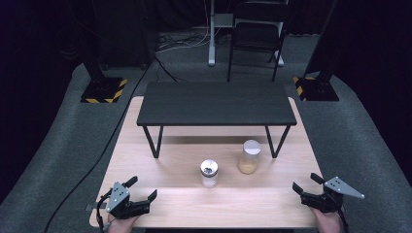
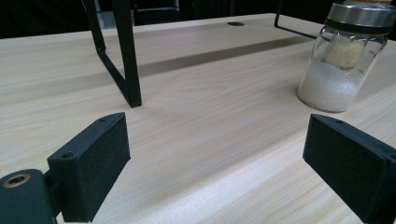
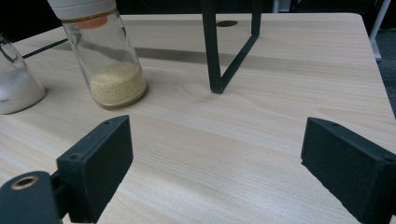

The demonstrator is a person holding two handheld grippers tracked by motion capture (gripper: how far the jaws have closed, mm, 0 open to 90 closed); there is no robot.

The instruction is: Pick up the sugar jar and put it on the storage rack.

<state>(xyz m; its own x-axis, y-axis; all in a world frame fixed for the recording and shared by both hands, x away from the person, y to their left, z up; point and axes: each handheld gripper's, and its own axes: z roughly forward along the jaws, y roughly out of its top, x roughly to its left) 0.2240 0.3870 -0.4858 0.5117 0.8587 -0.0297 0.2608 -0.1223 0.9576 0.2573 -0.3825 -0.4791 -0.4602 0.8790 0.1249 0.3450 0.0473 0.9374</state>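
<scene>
The salt shaker [image 1: 209,173], a clear glass jar with a perforated metal cap and white grains in its lower half, stands upright on the pale wooden surface [image 1: 170,199] just below the middle of the high view, with bare wood on every side of it. Just to its upper right, near but apart, stands the taller jar [image 1: 248,157] with a white lid and a layer of yellowish grains at the bottom. In the left gripper view the salt shaker [image 2: 344,58] sits at the upper right, and an open stretch of wood lies between it and the two black pads. In the right gripper view the taller jar [image 3: 103,51] is at the upper left, the salt shaker [image 3: 16,81] cut by the left edge. Behind both jars the black raised shelf [image 1: 216,103] spans the far half of the surface on thin angled legs, leaving a low gap beneath it. The left tongs [image 1: 144,189] lie at the lower left of the high view, near the front edge, spread wide and holding nothing. The right tongs [image 1: 307,182] lie at the lower right, close to the front corner, likewise spread and empty. A wide band of clear wood separates each from the jars. Grey carpet [image 1: 63,160] surrounds the surface.
</scene>
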